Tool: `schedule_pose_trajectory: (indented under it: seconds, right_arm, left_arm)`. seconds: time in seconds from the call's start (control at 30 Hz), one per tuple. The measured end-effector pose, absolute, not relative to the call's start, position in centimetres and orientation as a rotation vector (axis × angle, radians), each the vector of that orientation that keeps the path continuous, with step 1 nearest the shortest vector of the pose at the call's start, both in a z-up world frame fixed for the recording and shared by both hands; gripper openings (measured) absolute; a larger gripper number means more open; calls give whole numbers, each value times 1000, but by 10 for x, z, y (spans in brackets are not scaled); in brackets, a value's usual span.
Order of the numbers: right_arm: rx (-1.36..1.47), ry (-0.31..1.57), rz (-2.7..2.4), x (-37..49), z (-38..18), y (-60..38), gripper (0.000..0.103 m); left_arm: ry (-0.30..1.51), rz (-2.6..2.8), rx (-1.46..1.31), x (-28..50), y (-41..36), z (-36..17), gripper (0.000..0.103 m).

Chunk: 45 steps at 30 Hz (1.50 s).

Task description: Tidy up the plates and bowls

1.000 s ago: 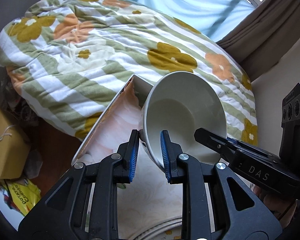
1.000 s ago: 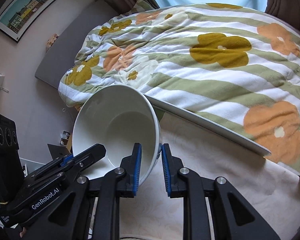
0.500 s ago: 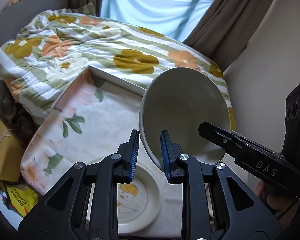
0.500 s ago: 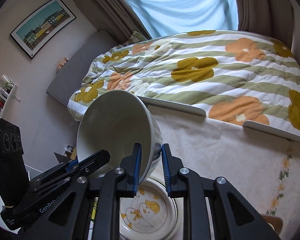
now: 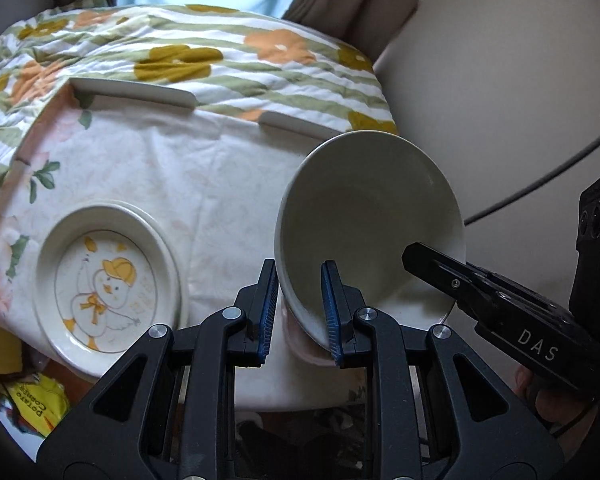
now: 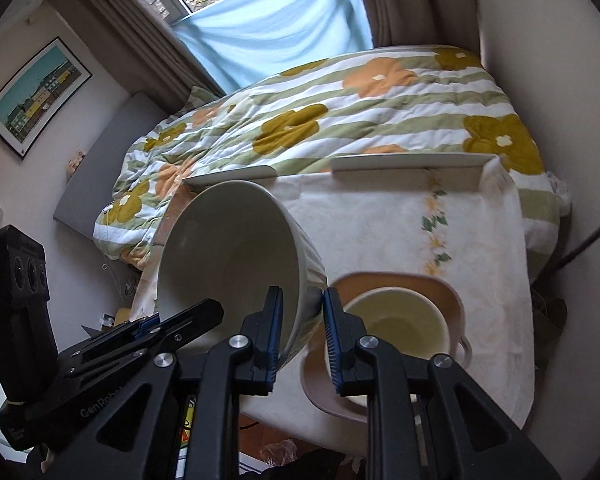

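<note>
With both the left gripper [image 5: 299,308] and right gripper [image 6: 302,330] clenched on the large bowl's [image 5: 364,220] rim, level it and lower it squarely into the small bowl [image 6: 396,322] on the pink plate [image 6: 452,300].

A flowered quilt [image 6: 340,120] covers the bed beneath a framed picture [image 6: 36,94].

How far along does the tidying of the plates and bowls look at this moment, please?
Partly done, it seems: a small bowl already sits on the pink plate. In hand: both grippers, left and right, clamp the rim of the big white bowl, held tilted above the table. Left: setting that bowl down, perhaps on the stack, and dealing with the duck plate lying apart.
</note>
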State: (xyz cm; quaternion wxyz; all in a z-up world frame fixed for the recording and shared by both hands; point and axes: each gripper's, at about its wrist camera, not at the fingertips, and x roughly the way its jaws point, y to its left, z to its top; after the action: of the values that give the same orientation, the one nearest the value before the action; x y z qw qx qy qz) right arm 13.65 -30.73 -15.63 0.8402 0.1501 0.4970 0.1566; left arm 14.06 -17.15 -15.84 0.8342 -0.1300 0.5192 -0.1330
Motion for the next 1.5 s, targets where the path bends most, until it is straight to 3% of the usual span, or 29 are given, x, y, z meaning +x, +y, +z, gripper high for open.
schedule_pose_trajectory:
  seconds: [0.27,0.63,1.5]
  right_arm:
    - [366,1121,221,122,-193,-344,19]
    - [373,1199,201,120,-238,-357,19]
    - [265,1190,207,113,-243,-352,19]
  left_arm:
    - [1228,-354,-178,147,-225,-197,19]
    - [1305,-334,-71,163,-244,-229,19]
    - [1270,-270,93,158,-262,-238,19]
